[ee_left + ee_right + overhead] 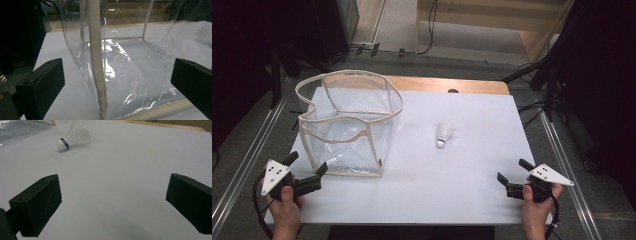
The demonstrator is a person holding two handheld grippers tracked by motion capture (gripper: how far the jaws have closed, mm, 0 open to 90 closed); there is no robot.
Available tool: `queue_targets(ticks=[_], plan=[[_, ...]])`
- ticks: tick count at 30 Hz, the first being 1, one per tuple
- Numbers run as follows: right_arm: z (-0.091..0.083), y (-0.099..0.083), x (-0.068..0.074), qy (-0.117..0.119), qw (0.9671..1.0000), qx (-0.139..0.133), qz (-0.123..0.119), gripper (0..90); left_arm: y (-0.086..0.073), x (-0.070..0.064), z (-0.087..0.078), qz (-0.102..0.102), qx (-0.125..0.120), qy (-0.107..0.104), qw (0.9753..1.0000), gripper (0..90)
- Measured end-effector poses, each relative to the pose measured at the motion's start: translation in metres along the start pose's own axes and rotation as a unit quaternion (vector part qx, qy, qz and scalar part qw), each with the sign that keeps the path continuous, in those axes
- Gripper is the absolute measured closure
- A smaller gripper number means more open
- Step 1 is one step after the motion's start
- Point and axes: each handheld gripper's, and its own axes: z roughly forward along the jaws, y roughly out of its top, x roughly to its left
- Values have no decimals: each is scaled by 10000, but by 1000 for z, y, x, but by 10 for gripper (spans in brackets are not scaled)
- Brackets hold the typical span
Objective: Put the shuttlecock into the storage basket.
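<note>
A clear plastic bag [347, 125] with beige fabric trim stands open-topped on the left of the white tabletop [452, 185]. A white shuttlecock [443, 135] lies on its side near the middle, cork end towards me. My left gripper [308, 164] sits open at the bag's near left corner. In the left gripper view the bag's beige corner seam [96, 62] rises between the wide-apart jaws of the left gripper [117, 82], apart from both. My right gripper [513, 171] rests open at the near right. In its own view the right gripper [113, 200] holds nothing, with the shuttlecock [72, 136] far ahead to the left.
A wooden table edge [447, 84] shows behind the white top. Dark stands and cables [547, 75] surround the table on the grey floor. Bare white surface lies between the shuttlecock and the right gripper. A corner of the bag [15, 127] shows in the right gripper view.
</note>
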Motion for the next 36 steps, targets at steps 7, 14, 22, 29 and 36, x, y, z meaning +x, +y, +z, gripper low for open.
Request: queue_targets(ticks=[7,14,22,29,36], plan=[[-3,4,-1,-45,10000,22,76,0,-1,-1,0,37,-13,9,10000,0],[-7,17,7,-21,9998,139,-102,0,-1,-1,-1,16,-36,-2,10000,0],[0,42,17,170,9991,164,-356,0,-1,4,2,-226,-109,-100,9996,0],[8,64,24,259,9987,168,-414,0,0,-2,6,40,6,-77,10000,0],[17,82,27,266,9979,301,-509,0,-1,-1,4,-18,-27,-74,10000,0]])
